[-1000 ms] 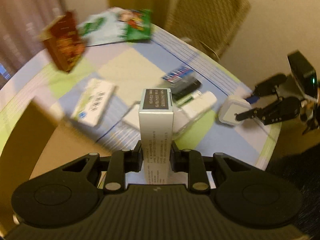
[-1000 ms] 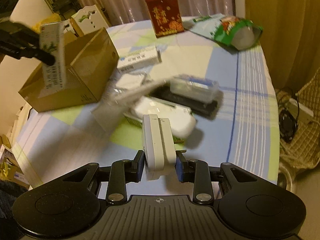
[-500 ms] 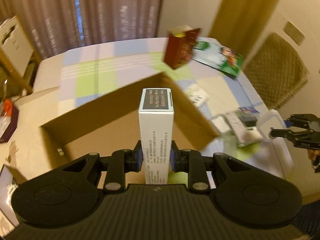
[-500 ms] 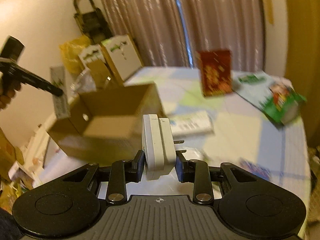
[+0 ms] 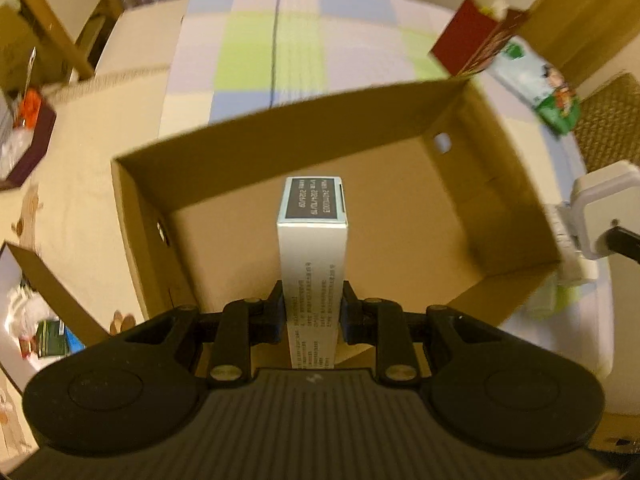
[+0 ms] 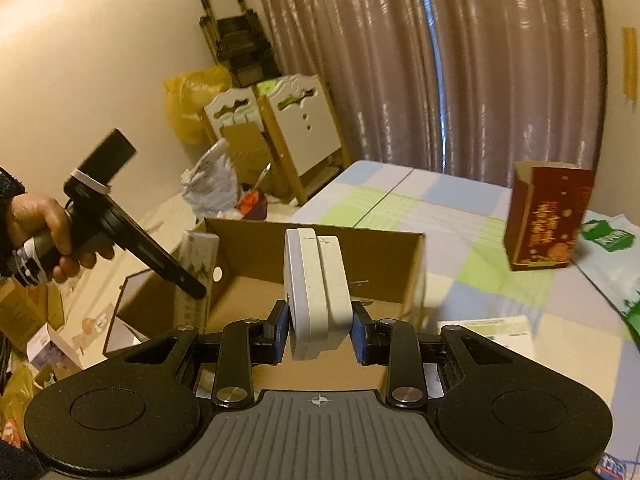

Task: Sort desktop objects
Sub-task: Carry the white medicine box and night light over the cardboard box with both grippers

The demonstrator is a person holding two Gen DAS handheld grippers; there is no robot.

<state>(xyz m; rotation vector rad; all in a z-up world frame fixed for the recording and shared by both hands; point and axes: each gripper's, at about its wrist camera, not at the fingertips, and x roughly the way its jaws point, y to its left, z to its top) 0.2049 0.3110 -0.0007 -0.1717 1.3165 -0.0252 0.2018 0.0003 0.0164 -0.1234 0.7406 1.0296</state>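
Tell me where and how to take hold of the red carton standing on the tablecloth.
Grip the red carton across its narrow depth at mid-height, coming level from its narrow side. It stands upright and free on the tablecloth, its printed face is probably too broad for the jaws, and its open top would crush.

A brown cardboard box [image 5: 400,208] fills mid-frame on a tablecloth [image 5: 276,40] checked in pale blue, lime green and lilac. A white carton [image 5: 313,256] with a black label sits centre; a dark red, gold-printed box [image 6: 546,216] stands at right before mauve curtains [image 6: 400,60].
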